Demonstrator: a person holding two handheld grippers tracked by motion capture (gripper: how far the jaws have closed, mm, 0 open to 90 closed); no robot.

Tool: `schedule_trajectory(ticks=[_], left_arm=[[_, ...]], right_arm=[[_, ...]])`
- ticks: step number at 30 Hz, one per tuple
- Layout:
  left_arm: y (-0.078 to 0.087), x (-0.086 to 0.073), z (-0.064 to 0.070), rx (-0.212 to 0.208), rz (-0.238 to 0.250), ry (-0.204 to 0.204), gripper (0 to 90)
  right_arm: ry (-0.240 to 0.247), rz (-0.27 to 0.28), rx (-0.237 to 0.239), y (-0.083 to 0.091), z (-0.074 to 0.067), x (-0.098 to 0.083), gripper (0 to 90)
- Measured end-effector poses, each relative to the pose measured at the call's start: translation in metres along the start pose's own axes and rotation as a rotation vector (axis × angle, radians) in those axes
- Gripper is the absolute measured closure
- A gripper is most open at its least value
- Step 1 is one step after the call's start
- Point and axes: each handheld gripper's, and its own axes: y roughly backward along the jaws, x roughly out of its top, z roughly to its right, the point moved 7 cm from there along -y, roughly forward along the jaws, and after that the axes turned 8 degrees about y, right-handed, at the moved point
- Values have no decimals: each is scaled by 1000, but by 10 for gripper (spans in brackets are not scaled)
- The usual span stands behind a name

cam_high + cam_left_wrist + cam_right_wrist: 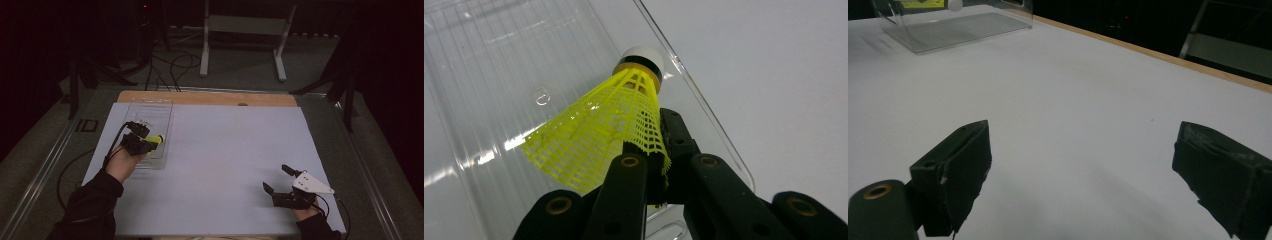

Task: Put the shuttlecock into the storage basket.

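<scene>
My left gripper point(651, 172) pinching rim of yellow shuttlecock point(609, 125) skirt, holding it over clear plastic tray point(484, 75) near table's left side. Mesh skirt looks featherlight, springy, easy to crush; light squeeze at skirt edge should do, cork end too round, likely slippery. My right gripper point(1083, 170) spread wide, empty, above white tabletop point(1088, 90).

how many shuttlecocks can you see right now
1. The yellow shuttlecock is pinched by its skirt in the left gripper, over the clear plastic tray at the table's left side. No others are visible.
</scene>
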Motion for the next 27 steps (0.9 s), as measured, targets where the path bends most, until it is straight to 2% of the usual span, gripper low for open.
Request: schedule_trajectory(ticks=[16, 19, 23, 25, 27], left_arm=[[-6, 4, 0, 3, -35, -14, 873], [-9, 3, 1, -1, -51, -18, 821], [-10, 4, 4, 2, -48, -27, 783], [-9, 5, 6, 15, -40, -34, 701], [-6, 7, 7, 20, -28, -35, 673]], right_arm=[[2, -4, 0, 0, 0, 0, 88], [1, -4, 0, 0, 0, 0, 88], [2, -5, 0, 0, 0, -1, 88], [2, -5, 0, 0, 0, -1, 88], [3, -6, -2, 0, 1, -1, 88]])
